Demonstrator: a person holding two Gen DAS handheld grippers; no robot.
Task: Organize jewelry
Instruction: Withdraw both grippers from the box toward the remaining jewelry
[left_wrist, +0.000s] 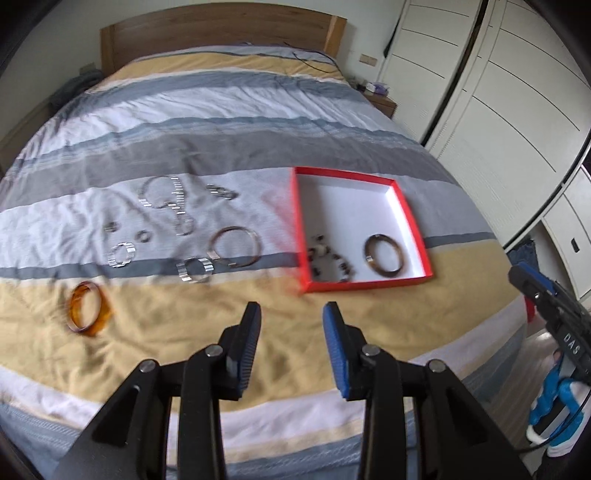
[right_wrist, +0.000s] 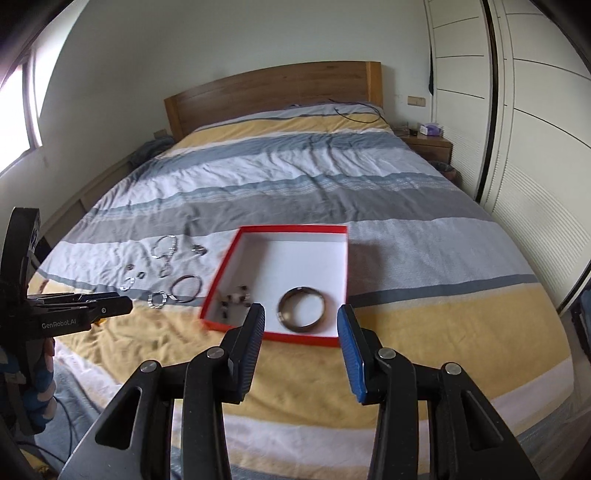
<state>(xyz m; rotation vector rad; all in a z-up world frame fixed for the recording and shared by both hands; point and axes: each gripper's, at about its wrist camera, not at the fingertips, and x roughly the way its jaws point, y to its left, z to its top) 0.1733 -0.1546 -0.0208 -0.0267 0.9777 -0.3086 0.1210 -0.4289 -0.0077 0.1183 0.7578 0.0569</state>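
Note:
A red box (left_wrist: 413, 221) (right_wrist: 291, 229) with a white inside lies on the striped bed. It holds a brown bangle (left_wrist: 388, 274) (right_wrist: 295, 326) and a dark beaded bracelet (left_wrist: 318, 253) (right_wrist: 236, 295). To its left, several silver bracelets (left_wrist: 194, 271) (right_wrist: 159, 299), small rings and a thin bangle (left_wrist: 258, 245) lie loose. An amber bangle (left_wrist: 99, 325) sits nearest, on the yellow stripe. My left gripper (left_wrist: 291, 314) hangs open and empty above the yellow stripe, short of the box. My right gripper (right_wrist: 302, 314) is open and empty, raised over the box's near edge.
The bed runs back to a wooden headboard (right_wrist: 273, 88), with a black cable (right_wrist: 354, 110) near the pillows' end. White wardrobe doors (right_wrist: 535, 155) line the right side and a nightstand (right_wrist: 428, 144) stands beside the bed. A window (right_wrist: 14, 110) is at left.

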